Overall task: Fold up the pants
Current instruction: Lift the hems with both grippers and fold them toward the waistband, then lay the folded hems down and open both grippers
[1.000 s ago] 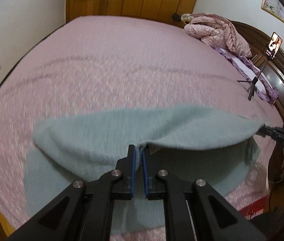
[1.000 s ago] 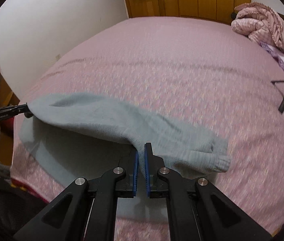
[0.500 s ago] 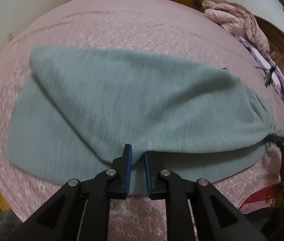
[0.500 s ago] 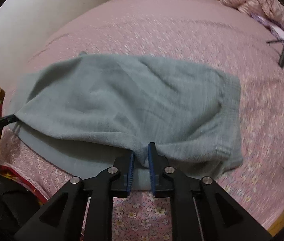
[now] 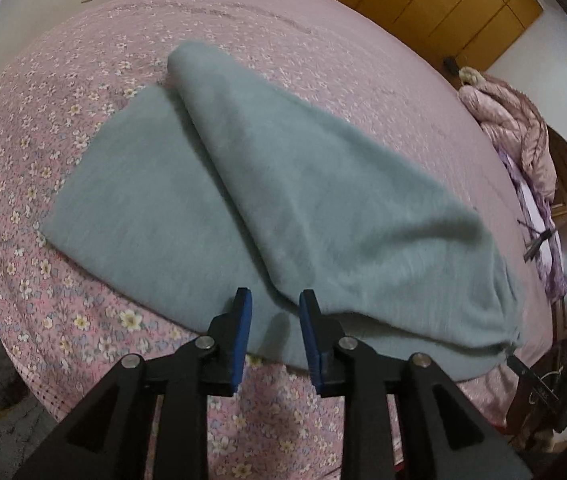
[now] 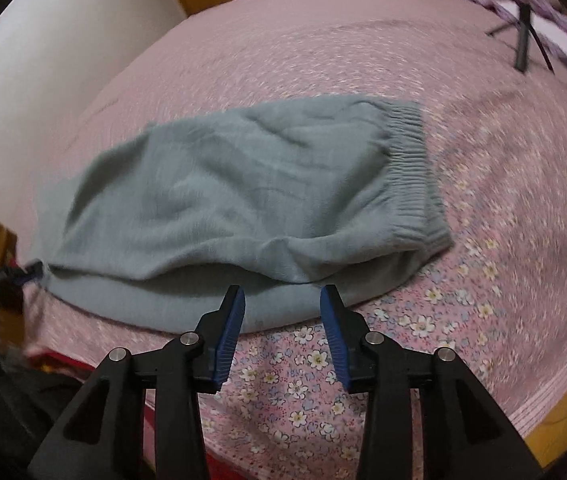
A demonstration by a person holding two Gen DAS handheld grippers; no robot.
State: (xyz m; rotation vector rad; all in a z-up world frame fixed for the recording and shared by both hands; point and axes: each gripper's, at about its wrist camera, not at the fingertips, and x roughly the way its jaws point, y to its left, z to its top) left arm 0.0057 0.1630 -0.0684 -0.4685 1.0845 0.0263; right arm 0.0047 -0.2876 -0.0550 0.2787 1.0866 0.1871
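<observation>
We read both tools as spread wide and holding nothing: left gripper (image 5: 273,306) and right gripper (image 6: 281,302) each sit just short of the near edge of the grey-green pants (image 5: 283,184), which lie folded lengthwise on the floral bedspread (image 5: 63,312), ribbed waistband (image 6: 411,168) at 2 o'clock in the right view. The upper layer sits skewed, its fold running toward 11 o'clock, so we judge the release step best finished by lifting clear without snagging, then squaring that layer's edge before the next fold.
</observation>
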